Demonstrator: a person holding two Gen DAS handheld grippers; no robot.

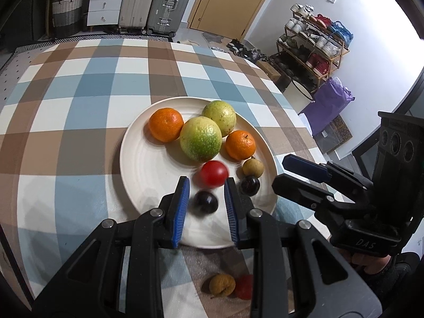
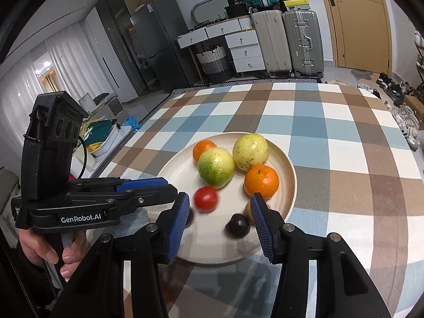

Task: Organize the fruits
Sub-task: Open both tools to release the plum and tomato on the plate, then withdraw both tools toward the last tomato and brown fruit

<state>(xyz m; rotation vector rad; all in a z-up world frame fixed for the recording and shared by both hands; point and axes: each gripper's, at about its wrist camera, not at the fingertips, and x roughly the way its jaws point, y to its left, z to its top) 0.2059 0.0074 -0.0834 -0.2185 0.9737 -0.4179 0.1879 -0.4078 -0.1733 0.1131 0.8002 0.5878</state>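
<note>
My left claw [image 1: 206,181] is clenched on nothing, my right claw [image 2: 220,198] released above the plate [image 1: 137,164]; the longan [image 1: 222,284] and red fruit [image 1: 244,286] on the surface lie beneath the left claw, likely nearer it.

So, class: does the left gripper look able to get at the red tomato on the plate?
Probably yes: the left gripper sits just short of the tomato, nothing between them, but its jaws look too narrow and must open first.

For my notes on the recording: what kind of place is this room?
Most likely a lived-in home, near the entrance. A shoe rack full of shoes stands by a wooden door, suitcases and a fridge line the wall, and the table has a checked cloth.
</note>
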